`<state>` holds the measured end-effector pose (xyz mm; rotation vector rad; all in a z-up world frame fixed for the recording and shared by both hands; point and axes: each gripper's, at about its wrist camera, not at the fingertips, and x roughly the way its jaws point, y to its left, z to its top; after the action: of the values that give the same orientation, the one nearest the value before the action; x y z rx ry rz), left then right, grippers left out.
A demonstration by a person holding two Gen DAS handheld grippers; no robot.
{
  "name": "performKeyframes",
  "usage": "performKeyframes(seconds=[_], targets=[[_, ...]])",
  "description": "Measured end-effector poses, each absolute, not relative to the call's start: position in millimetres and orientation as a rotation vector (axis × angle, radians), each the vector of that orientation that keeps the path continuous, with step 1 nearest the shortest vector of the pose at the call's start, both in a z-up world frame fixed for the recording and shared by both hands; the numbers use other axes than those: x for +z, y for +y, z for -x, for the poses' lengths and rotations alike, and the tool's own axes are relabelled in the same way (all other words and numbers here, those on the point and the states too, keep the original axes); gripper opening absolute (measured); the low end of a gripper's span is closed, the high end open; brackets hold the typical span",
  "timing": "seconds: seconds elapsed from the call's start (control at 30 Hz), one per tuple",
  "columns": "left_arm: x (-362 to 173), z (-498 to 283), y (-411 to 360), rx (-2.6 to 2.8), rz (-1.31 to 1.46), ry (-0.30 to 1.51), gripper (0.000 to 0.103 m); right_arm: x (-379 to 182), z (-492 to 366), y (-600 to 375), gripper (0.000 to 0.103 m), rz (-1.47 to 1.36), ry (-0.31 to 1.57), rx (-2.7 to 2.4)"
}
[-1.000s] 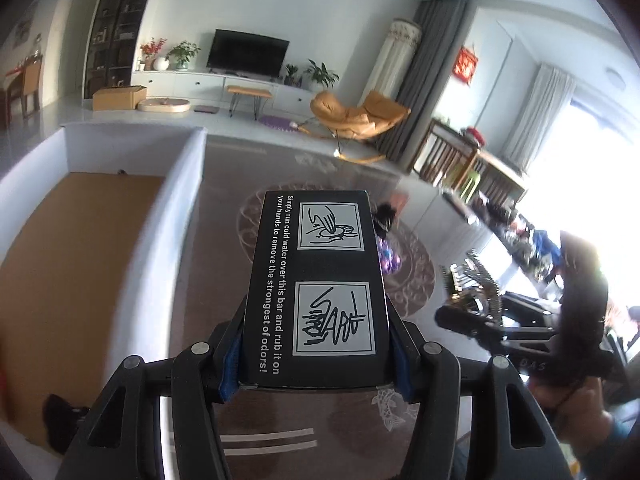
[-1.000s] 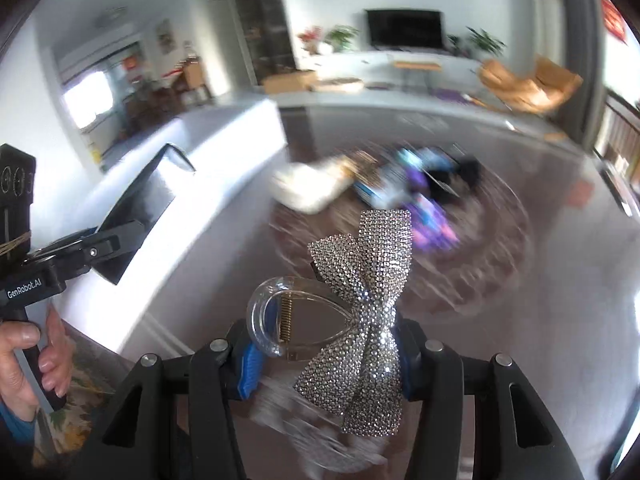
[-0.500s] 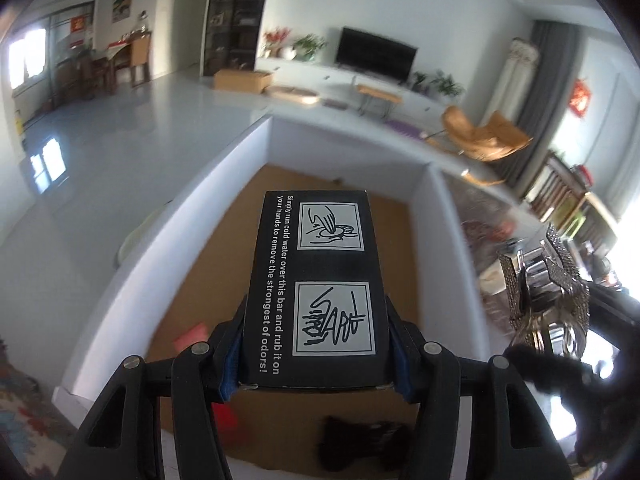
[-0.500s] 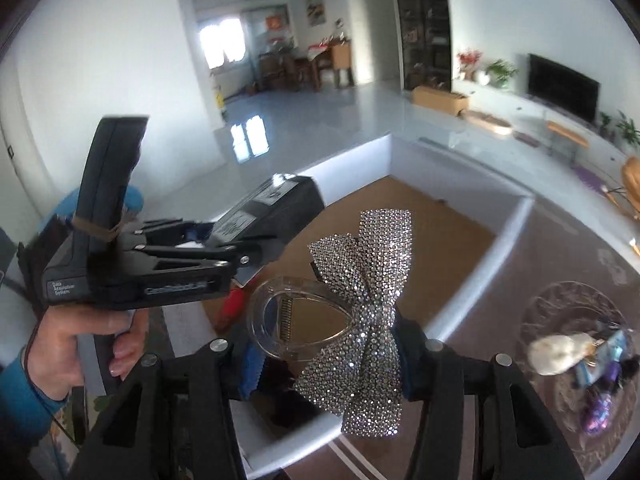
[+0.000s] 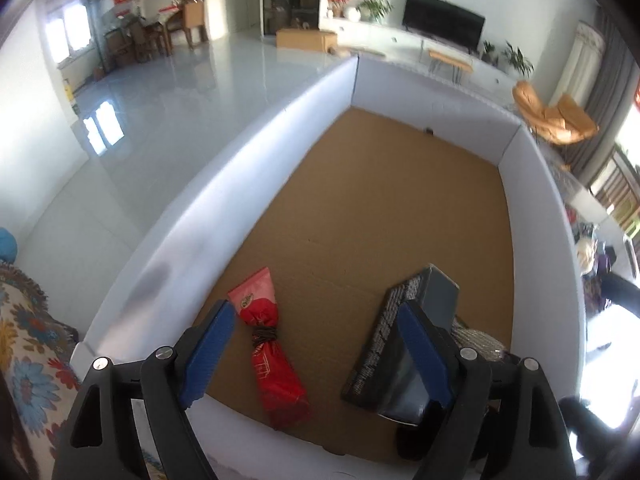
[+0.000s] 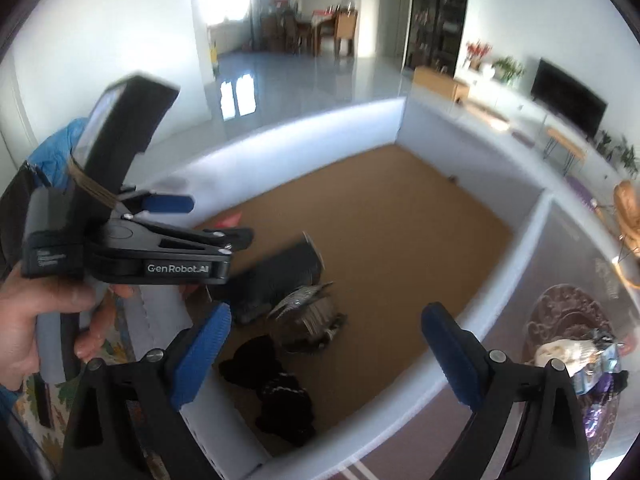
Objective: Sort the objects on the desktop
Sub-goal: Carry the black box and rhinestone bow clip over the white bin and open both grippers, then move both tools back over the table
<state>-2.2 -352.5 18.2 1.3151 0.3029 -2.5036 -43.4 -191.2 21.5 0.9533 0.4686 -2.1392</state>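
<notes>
Both grippers hang over a big white-walled cardboard box [image 5: 248, 184] with a brown floor, and both sets of jaws are opening with nothing pressed between the blue pads.

From the left wrist camera, the left gripper [image 5: 316, 354] spreads across the bottom of the frame. Between and beyond its fingers, low and centre, a red wrapped packet [image 5: 272, 354] lies on the box floor, cinched at its middle by a dark tie. At the lower right a black printed carton [image 5: 416, 340] sits tilted, one end propped up, its near corner partly covered by the right finger; I cannot tell whether the pad touches it, but it is not gripped. Just right of it a bit of the sparkly hair clip [image 5: 476, 340] peeks out behind the finger.

From the right wrist camera, the right gripper [image 6: 324, 352] stands wide at the bottom. In the middle of the frame the carton [image 6: 280, 280] lies on the brown floor, and the rhinestone bow clip [image 6: 312, 312] sits blurred against its lower edge, free of the jaws. Below them, near the box's front wall, lies a black crumpled thing [image 6: 276, 392] that I cannot identify. A hand [image 6: 36, 324] at the left edge grips the handle of the left gripper, seen side-on. Outside the box, at the lower right, a small heap of mixed objects [image 6: 580, 360] rests on a patterned rug.
</notes>
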Motion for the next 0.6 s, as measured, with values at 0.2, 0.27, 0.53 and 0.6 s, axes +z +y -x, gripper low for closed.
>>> performKeyframes(seconds=[0.2, 0.27, 0.53, 0.6], targets=[[45, -5, -321, -2.617, -1.121, 0.254, 0.083, 48, 35, -116, 0.101, -0.808, 0.347, -2.334], [58, -9, -301, -2.682, -1.061, 0.227, 0.083, 50, 34, -89, 0.103, -0.775, 0.336, -2.42], [123, -23, -167, -3.052, -0.923, 0.133, 0.093, -9, 52, 66, 0.103, -0.913, 0.489, -2.789], [128, -21, -129, -3.131, -0.929, 0.115, 0.1, -29, 58, 103, 0.103, -1.016, 0.504, -2.831]])
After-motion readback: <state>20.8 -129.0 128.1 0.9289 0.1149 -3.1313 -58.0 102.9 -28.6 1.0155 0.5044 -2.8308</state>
